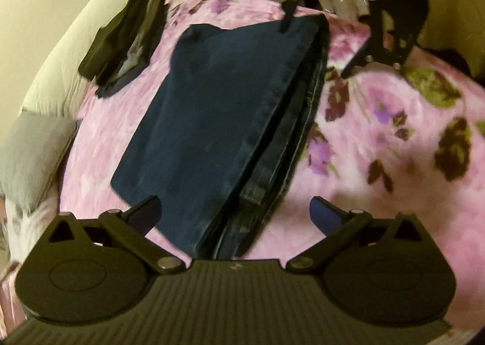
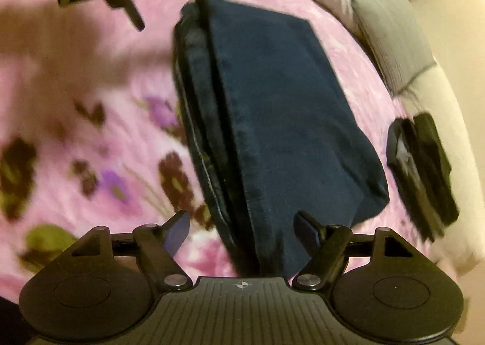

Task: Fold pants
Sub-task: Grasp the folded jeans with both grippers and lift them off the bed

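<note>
Both grippers (image 1: 235, 214) (image 2: 242, 227) gape above folded pants (image 1: 218, 114) on floral blanket (image 1: 379, 148).

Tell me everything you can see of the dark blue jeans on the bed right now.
The jeans are dark blue denim, folded into a compact, roughly rectangular stack of several layers. One long side shows the stacked edges with stitched seams; the opposite side is a smooth, rounded fold. They lie flat on the pink floral blanket, apart from the smaller folded black garment near the bed's edge. The left gripper and right gripper sit open at opposite ends, with nothing gripped.
</note>
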`<state>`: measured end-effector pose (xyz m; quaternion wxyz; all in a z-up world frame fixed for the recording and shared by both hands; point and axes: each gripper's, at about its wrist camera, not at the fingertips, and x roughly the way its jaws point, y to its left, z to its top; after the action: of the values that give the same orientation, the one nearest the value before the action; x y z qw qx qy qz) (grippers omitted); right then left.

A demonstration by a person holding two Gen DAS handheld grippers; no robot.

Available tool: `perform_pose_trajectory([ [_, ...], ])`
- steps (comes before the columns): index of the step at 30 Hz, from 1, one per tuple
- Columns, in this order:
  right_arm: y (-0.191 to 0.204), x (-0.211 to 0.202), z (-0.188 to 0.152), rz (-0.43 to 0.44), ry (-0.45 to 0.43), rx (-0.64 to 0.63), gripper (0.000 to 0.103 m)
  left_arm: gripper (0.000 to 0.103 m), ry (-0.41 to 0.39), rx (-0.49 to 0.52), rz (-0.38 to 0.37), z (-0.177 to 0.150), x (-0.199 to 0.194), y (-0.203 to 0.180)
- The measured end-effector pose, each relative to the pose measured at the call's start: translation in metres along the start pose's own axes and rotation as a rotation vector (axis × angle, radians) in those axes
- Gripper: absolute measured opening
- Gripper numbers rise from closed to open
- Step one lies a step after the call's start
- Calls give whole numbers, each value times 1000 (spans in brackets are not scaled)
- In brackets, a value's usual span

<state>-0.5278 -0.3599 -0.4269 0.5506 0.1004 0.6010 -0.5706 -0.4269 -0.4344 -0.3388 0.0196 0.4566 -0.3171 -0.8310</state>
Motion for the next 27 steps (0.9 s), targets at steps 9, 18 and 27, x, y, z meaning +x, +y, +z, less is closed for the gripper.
perform_pose_trajectory([
  [9,-48,-6,3,51,-55,49,21,102,14,14,22,13,28,-7],
  [18,-114,-33,25,125,-67,134,20,96,88,142,179,16,47,-6],
  [27,-90,-30,10,144,-46,148,23,44,127,128,67,9,45,15],
])
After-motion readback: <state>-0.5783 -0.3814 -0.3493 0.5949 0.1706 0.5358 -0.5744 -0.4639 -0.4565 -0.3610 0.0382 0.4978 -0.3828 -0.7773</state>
